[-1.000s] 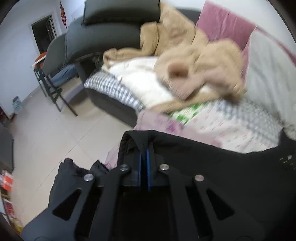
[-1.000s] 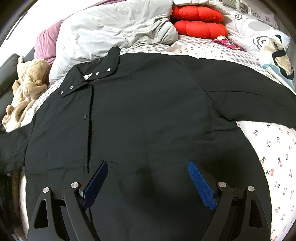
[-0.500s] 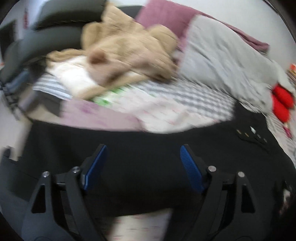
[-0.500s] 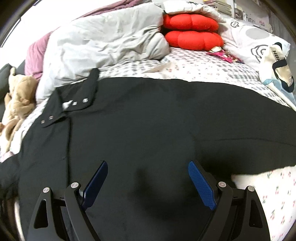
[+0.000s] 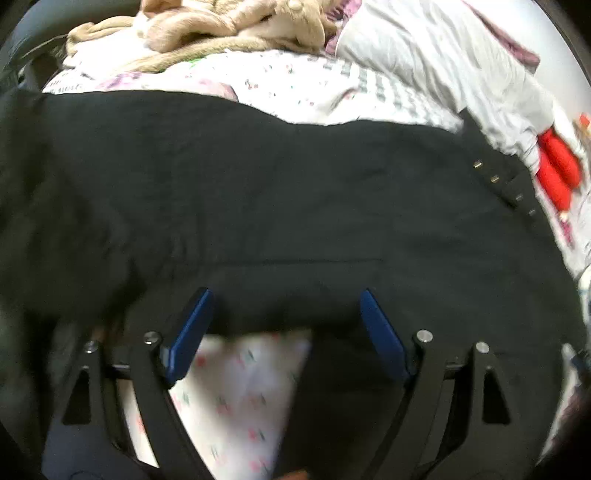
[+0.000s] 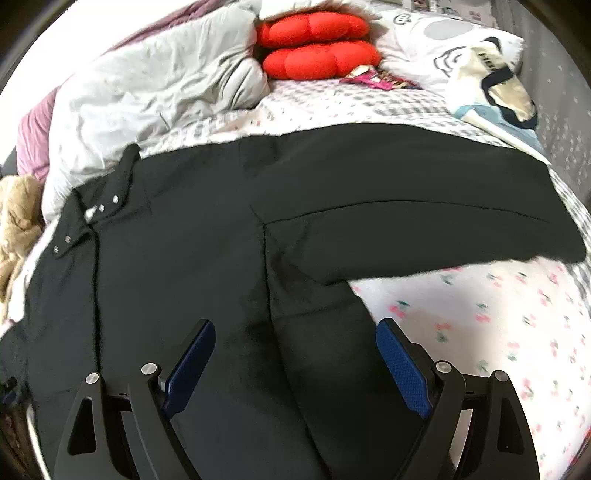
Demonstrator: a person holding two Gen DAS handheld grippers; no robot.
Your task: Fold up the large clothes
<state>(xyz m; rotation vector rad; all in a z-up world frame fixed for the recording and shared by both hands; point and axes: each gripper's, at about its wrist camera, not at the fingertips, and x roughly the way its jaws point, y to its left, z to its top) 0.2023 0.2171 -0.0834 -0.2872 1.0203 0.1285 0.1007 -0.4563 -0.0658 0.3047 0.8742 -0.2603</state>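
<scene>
A large black long-sleeved jacket (image 6: 192,258) of matte cloth lies spread flat on the bed, over a white sheet printed with small pink cherries (image 6: 480,314). Its collar, set with silver snap studs (image 6: 110,201), points toward the crumpled pale grey duvet (image 6: 155,92) beyond the jacket. One sleeve (image 6: 424,225) stretches straight out from the jacket's body toward the far side of the bed, its cuff end resting on the cherry sheet.

The right claw (image 6: 293,354) hovers over the jacket's lower body, beside the seam where that sleeve joins; its blue pads stand spread wide, with nothing between them and no cloth pinched.

The left claw (image 5: 286,321) is over the jacket's other edge, where black cloth meets a bare patch of cherry sheet (image 5: 236,387). Its jaws have just been opening and now stand wide apart; the pads press on nothing, and the cloth lies loose below them. This view is blurred.

Beyond the jacket, past the duvet, sit two puffy red cushions (image 6: 317,48) stacked one on the other, and next to them a white pillow with a cartoon print (image 6: 461,55). A heap of tan plush fabric (image 5: 229,26) lies at the bed's edge beyond the jacket on the collar's other side.
</scene>
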